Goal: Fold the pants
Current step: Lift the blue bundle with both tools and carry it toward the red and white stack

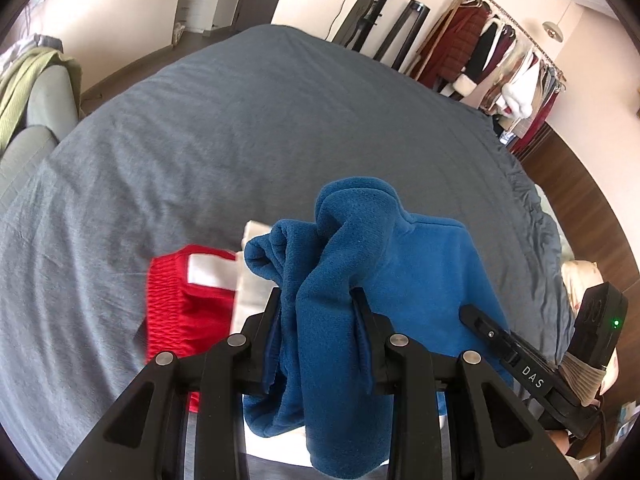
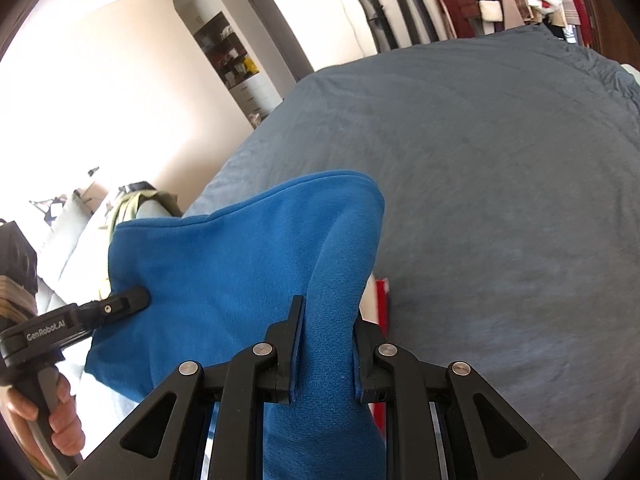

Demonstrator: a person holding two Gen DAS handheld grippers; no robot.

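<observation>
We hold the blue pants [image 1: 332, 288] up above the near edge of the bed [image 1: 248, 128], stretched between our two tools. Our left tool [image 1: 318, 300] pinches a bunched fold of the fleece between its fingers, the cloth draping down over them. Our right tool [image 2: 326, 316] clamps another thick fold of the same pants, and a taut span of blue cloth runs from it to the left tool. Under the pants, on the grey bedspread near the bed's near edge, lies a red garment [image 1: 180, 300] with a white cloth [image 1: 250, 276] just beside it. A rack of clothes [image 1: 496, 60] stands past the bed's far right corner.
</observation>
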